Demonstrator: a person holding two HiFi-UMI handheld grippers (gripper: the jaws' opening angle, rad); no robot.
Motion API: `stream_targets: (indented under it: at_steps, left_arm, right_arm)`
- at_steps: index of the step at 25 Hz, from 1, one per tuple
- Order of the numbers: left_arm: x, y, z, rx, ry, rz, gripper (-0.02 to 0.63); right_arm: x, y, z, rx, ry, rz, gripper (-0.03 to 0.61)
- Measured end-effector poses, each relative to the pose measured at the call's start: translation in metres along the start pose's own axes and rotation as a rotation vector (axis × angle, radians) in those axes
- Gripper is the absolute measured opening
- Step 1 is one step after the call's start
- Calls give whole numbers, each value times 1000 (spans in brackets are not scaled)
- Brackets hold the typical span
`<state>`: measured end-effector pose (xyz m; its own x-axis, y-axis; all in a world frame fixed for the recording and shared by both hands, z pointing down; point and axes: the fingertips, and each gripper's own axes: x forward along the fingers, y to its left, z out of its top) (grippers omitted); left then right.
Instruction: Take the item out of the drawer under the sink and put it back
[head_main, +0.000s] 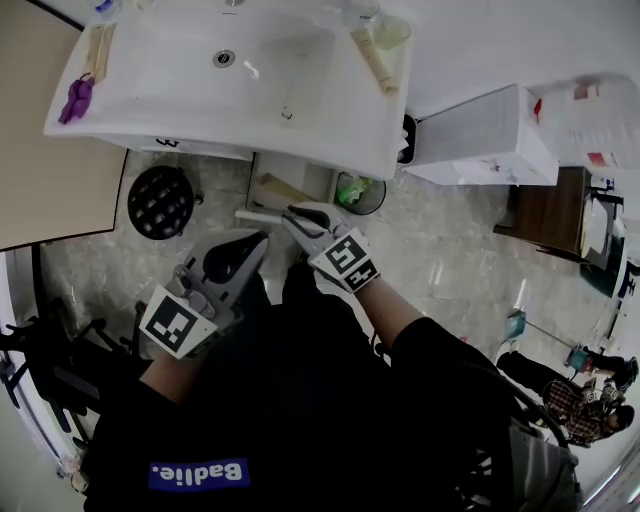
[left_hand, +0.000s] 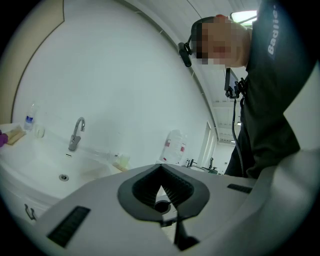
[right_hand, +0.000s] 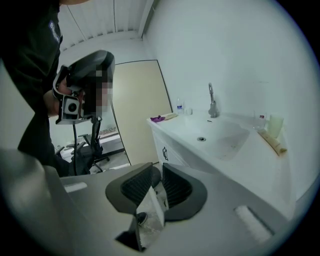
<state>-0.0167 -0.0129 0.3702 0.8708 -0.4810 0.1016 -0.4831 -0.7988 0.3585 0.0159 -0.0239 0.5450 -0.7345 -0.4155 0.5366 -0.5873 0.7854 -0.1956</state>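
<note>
Holds left tongs (left_hand: 161, 170) shut, empty, and right tongs (right_hand: 157, 171) narrowly parted, empty, near the open drawer (head_main: 297, 172) under the sink (head_main: 180, 85).

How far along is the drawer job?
Early. The drawer under the sink looks pulled open, with a tan item inside. Right gripper is at its front, jaws slightly apart, nothing between them; left gripper is empty too. Taking the item out and putting it back apparently remain.
</note>
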Motion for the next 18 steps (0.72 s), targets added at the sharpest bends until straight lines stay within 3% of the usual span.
stream_targets:
  at_steps: [12, 18]
  left_arm:
    - [1, 13, -11, 8, 20, -4, 5]
    - [-7, 34, -19, 12, 18, 12, 5]
  right_arm:
    - [64, -50, -100, 25, 246, -75, 126]
    - [100, -76, -153, -30, 401, -86, 138]
